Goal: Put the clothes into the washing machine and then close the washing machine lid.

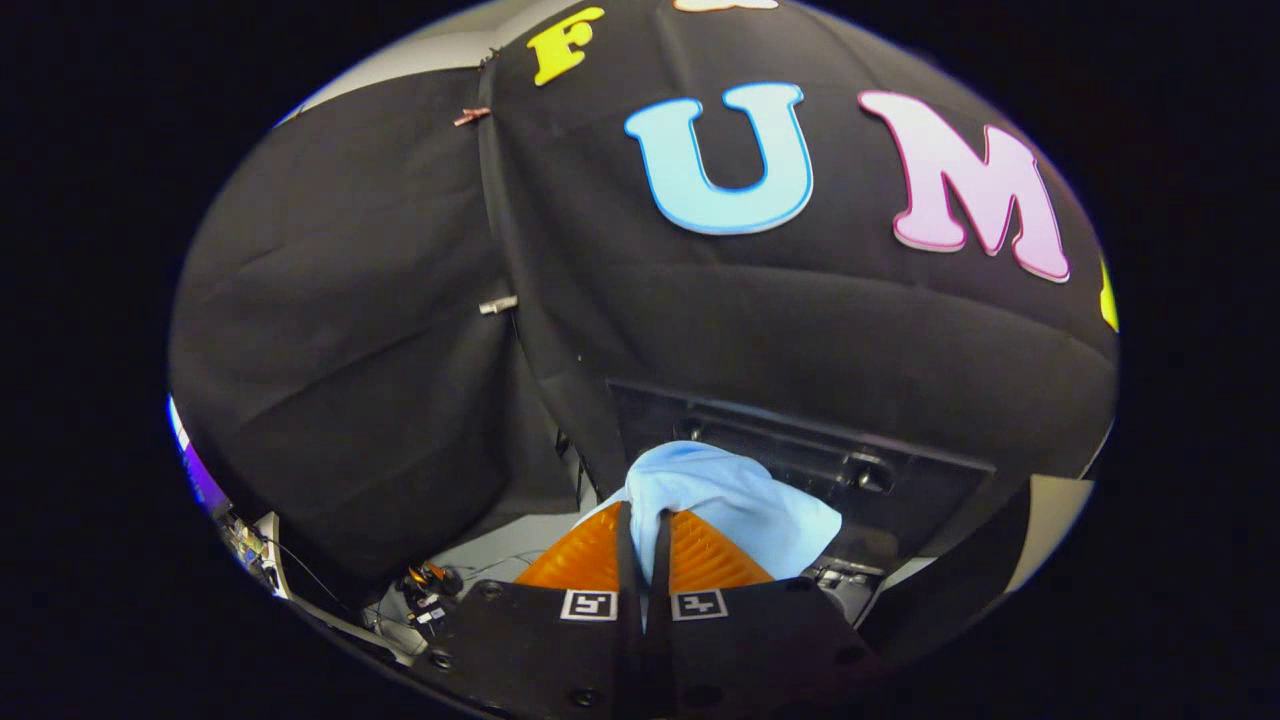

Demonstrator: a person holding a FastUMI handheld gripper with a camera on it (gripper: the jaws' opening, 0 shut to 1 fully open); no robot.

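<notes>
A light blue garment (735,495) bunches up right at my fingertips, and a fold of it runs down into the narrow slot between the two fingers. My gripper (645,525) is shut on this cloth and holds it up in the air. Behind and just beyond the garment stands a dark panel with hinge-like fittings (865,470), which looks like the raised lid of the washing machine. The machine's tub is hidden below the fingers and the cloth.
Black cloth walls (350,350) close off the booth ahead and to the left. A pale floor strip with cables and small gear (430,590) lies low to the left of the fingers. A pale surface (1055,520) shows to the right of the dark panel.
</notes>
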